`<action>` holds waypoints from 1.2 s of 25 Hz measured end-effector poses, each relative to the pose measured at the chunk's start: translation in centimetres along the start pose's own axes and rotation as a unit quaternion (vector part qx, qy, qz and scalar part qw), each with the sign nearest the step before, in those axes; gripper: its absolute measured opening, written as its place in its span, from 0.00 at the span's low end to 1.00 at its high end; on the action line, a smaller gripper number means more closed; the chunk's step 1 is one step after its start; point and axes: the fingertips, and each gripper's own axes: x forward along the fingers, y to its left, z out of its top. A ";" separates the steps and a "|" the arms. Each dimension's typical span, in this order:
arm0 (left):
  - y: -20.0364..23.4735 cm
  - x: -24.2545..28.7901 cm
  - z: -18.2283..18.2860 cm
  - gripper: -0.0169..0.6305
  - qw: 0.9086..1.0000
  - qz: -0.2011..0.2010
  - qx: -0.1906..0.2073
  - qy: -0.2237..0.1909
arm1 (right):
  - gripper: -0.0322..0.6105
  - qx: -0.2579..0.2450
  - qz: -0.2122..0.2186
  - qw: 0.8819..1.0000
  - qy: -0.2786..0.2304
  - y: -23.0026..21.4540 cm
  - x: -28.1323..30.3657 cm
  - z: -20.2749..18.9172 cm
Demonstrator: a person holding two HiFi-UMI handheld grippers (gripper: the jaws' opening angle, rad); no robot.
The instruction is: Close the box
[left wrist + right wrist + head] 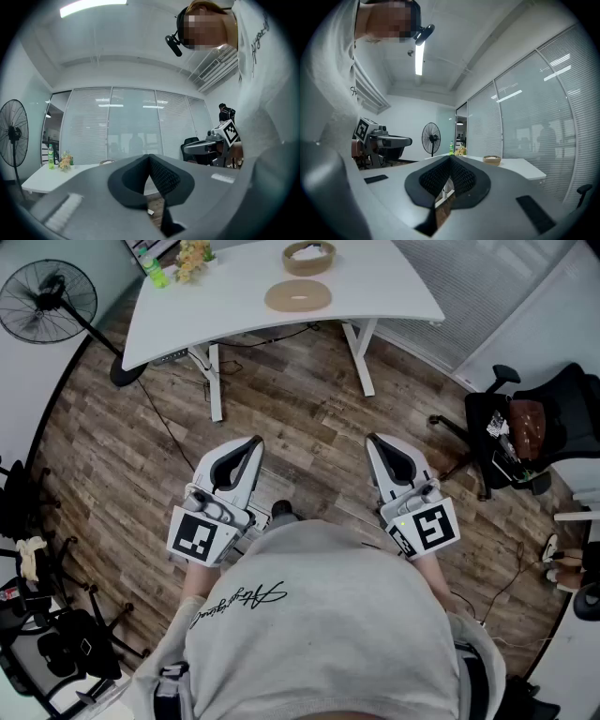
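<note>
With jaws pressed together on nothing, the left gripper (pixel 254 441) and right gripper (pixel 372 440) stand well short of the table (pixel 394 287) ahead, where a seemingly light, stiff lid (pixel 298 296), probably best pinched at its rim, lies just short of the open round box (pixel 309 258).

Left claw (pixel 246 448) and right claw (pixel 380 445) held level, jaws closed, empty.

I see white table (pixel 234 306): green bottle (pixel 153 271), flowers (pixel 194 257) on its left end; fan (pixel 47 301) left of table; black chair (pixel 525 432) right of table.
</note>
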 end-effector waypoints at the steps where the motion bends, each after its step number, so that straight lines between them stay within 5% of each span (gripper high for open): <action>1: -0.1 0.0 0.0 0.02 1.000 0.001 0.000 -0.001 | 0.05 -0.001 0.000 1.000 0.000 -0.1 -0.1 0.0; 18: -1.9 -1.2 0.2 0.03 0.999 0.022 -0.024 -0.017 | 0.05 0.018 0.013 1.000 -0.010 -0.4 -1.2 -0.3; 19: -2.2 -1.1 0.3 0.07 0.999 0.021 -0.019 -0.017 | 0.05 0.021 0.012 1.000 -0.011 -0.5 -1.3 -0.4; 22: -2.6 -0.7 0.3 0.40 1.000 0.021 -0.006 -0.014 | 0.21 0.029 0.011 0.999 -0.016 -0.9 -1.4 -0.6; 25: -1.9 -0.7 0.5 0.58 0.999 0.038 -0.017 -0.028 | 0.46 0.043 -0.001 0.999 -0.023 -1.6 -1.6 -0.6; 30: -0.8 -0.7 1.0 0.75 0.996 0.074 -0.030 -0.035 | 0.66 0.050 -0.017 0.998 -0.034 -3.1 -2.5 -0.6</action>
